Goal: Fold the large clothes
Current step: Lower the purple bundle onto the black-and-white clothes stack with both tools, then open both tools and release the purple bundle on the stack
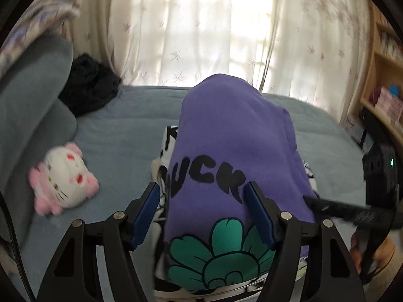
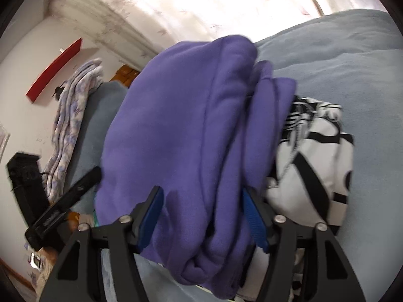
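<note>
A folded purple sweatshirt (image 1: 226,130) with black letters and a green flower print lies on top of a white-and-black garment (image 2: 314,156) on the blue-grey bed (image 1: 121,146). My left gripper (image 1: 204,216) has the sweatshirt's near end between its blue pads, with fabric against both. In the right wrist view my right gripper (image 2: 204,219) is shut on the thick folded edge of the purple sweatshirt (image 2: 176,125), which bulges between its pads. The right gripper's black finger (image 1: 332,207) reaches in from the right side of the sweatshirt.
A white and pink plush toy (image 1: 63,178) lies on the bed at the left, beside a grey cushion (image 1: 32,100). A dark heap of clothing (image 1: 90,85) sits at the back left. Curtains (image 1: 201,25) hang behind the bed and shelves (image 1: 382,88) stand at the right.
</note>
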### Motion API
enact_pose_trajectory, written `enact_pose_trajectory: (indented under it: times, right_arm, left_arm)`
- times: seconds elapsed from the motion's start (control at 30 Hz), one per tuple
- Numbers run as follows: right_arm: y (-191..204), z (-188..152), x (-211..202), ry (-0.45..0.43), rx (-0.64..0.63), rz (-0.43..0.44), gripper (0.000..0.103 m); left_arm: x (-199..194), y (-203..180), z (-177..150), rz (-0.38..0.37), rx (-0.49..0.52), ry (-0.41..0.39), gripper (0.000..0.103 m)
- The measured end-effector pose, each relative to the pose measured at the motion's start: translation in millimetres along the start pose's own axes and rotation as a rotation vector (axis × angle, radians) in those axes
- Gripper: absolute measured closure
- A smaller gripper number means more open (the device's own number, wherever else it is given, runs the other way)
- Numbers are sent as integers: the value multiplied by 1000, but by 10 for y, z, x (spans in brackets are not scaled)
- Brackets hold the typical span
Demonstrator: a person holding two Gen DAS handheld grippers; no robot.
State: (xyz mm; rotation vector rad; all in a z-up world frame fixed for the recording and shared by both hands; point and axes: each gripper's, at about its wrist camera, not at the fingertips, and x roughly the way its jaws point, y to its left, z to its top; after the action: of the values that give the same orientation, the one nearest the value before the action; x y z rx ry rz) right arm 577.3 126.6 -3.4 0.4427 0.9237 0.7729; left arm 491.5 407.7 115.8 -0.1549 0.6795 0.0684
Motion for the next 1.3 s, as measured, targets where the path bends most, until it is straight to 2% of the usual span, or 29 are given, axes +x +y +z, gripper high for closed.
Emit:
enact_pose_trajectory:
  times: [0.07,0.17,0.27,0.4,0.57,0.7,0.8,0.9,1.0,1.07,1.3]
  right_arm:
    - [83,-26,10,-8,-73,-51,79]
    - [112,-43,-233,-71,-92,-60,84]
    - [75,-57,-504,-124,-90,-87,85]
    - [-81,-139,-271,-36,-81,-207,84]
    - [-133,-220,-162,-49,-77,-235,83]
    - [-116,-243,-135,-50,-74,-245,72]
    - [22,-263,-250,-62,-73,-293,51]
    - [141,-359,-435,-55,-97,-321,50]
    - [322,-525,-755,-48,-137,-329,50]
    - [438,-632,-951,-38,-156,-338,50]
    - [883,-1063,-1784,-13,-166,-334,48]
  left_arm:
    - [45,61,-12,-39,-53,13,36]
    - [67,45,-33,-83,-66,31,38]
    - [128,-114,-98,-66,-12,45,38]
    - [202,-354,-159,13,59,38,37]
    - [262,-261,-171,29,8,55,35]
    - [165,-219,-204,24,-41,40,34]
    - [-14,-283,-246,36,-74,27,34]
    - [-233,-427,-335,64,-46,28,29]
    - [-545,-613,-448,42,-11,22,28]
    - [-759,-723,-532,29,-6,24,22]
    - [-1788,-1184,-902,3,41,21,21]
